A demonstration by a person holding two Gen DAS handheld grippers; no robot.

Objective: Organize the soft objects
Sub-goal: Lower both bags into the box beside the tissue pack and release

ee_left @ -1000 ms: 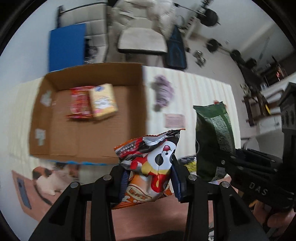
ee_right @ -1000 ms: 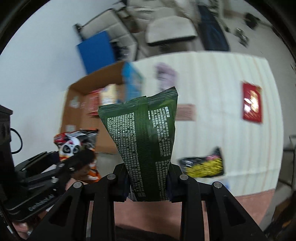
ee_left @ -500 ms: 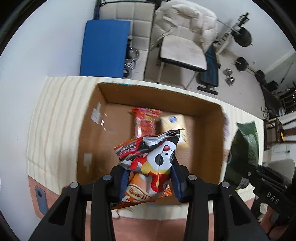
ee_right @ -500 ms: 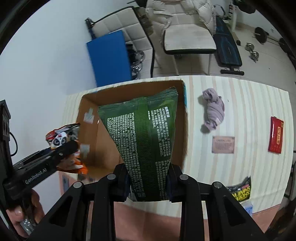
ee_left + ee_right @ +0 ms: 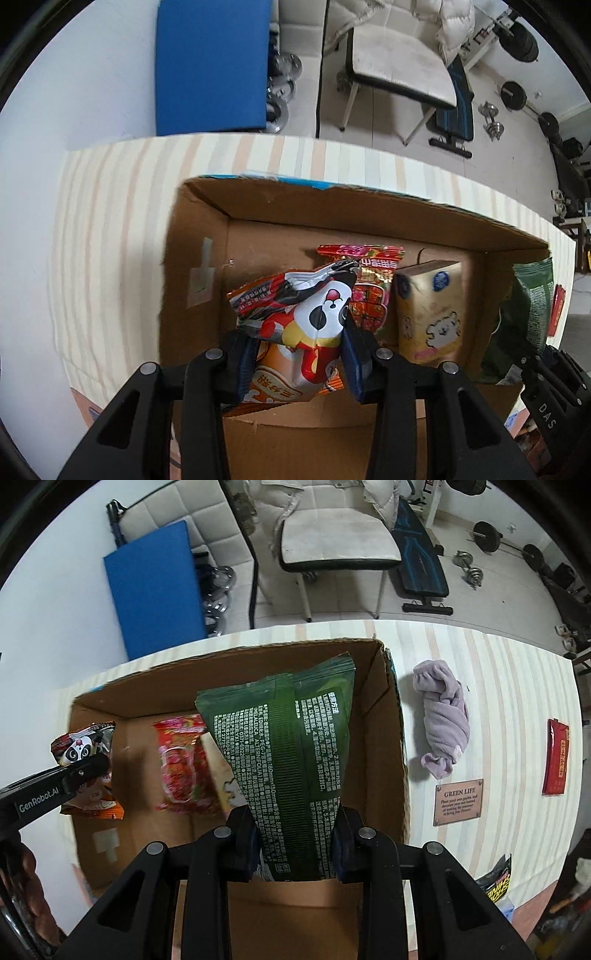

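Note:
My left gripper (image 5: pixel 300 363) is shut on a panda snack bag (image 5: pixel 299 325) and holds it over the left part of the open cardboard box (image 5: pixel 369 218). My right gripper (image 5: pixel 297 843) is shut on a dark green pouch (image 5: pixel 291 753) and holds it over the box's right part (image 5: pixel 397 760). A red snack packet (image 5: pixel 181 764) and a beige tissue pack (image 5: pixel 430 314) lie on the box floor. The panda bag also shows in the right wrist view (image 5: pixel 86 749), the green pouch in the left wrist view (image 5: pixel 533 299).
On the striped table (image 5: pixel 517 686) right of the box lie a lilac cloth (image 5: pixel 443 716), a small brown sign (image 5: pixel 458 801), a red packet (image 5: pixel 556 762) and a black-yellow bag (image 5: pixel 496 882). Behind the table stand a chair (image 5: pixel 332 535) and a blue panel (image 5: pixel 155 587).
Both grippers have moved forward with their bags, from in front of the box to over its inside. The box now fills the lower middle of both views.

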